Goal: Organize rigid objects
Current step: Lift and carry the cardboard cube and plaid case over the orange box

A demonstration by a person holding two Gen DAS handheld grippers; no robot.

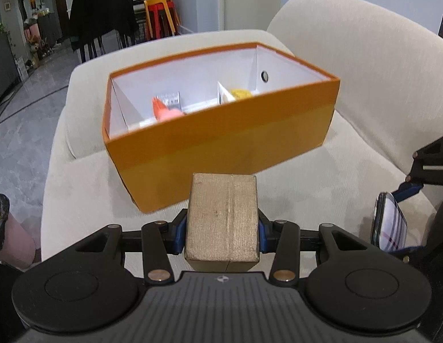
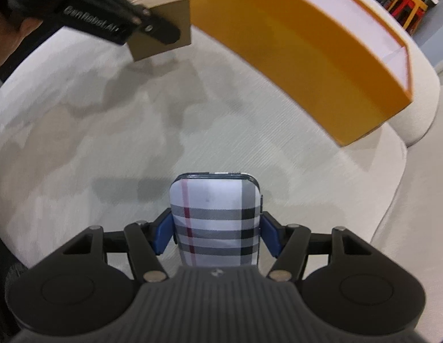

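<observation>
My left tool (image 1: pixel 223 230) is clamped on the tan block (image 1: pixel 222 220) and my right tool (image 2: pixel 217 233) on the plaid phone (image 2: pixel 215 223), with the orange box (image 1: pixel 221 143) open-topped just ahead of the left one, the nearer.

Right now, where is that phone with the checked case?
The phone is clamped between the right gripper fingers, lifted above the beige sofa seat. In the left wrist view it shows at the right edge, right of the brown box, short of the orange box.
</observation>
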